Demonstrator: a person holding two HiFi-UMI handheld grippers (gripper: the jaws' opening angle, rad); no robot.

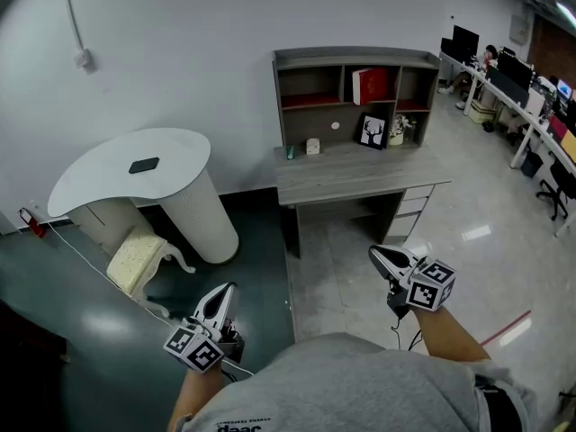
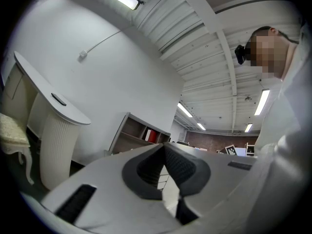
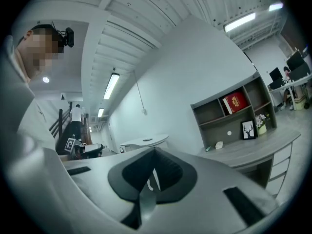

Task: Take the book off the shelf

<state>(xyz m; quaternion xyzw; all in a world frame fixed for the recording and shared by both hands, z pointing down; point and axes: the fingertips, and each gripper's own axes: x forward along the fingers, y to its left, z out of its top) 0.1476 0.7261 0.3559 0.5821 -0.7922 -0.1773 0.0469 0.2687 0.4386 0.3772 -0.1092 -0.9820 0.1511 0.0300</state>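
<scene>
Head view: right gripper (image 1: 377, 255) level, closed

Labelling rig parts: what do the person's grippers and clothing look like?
Left gripper and right gripper: tapered white jaws with black pads, each bearing a cube of black-and-white square markers. A dark cable hangs under the right one. The top is grey.

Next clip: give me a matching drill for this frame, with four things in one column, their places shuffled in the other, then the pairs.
1 red book
2 deer picture
3 flat black object
4 cream chair

A on the white table
B beside that table's ribbed base
C in the shelf, middle compartment
D on the desk, under the shelf

Pairs: 1-C, 2-D, 3-A, 4-B
</scene>
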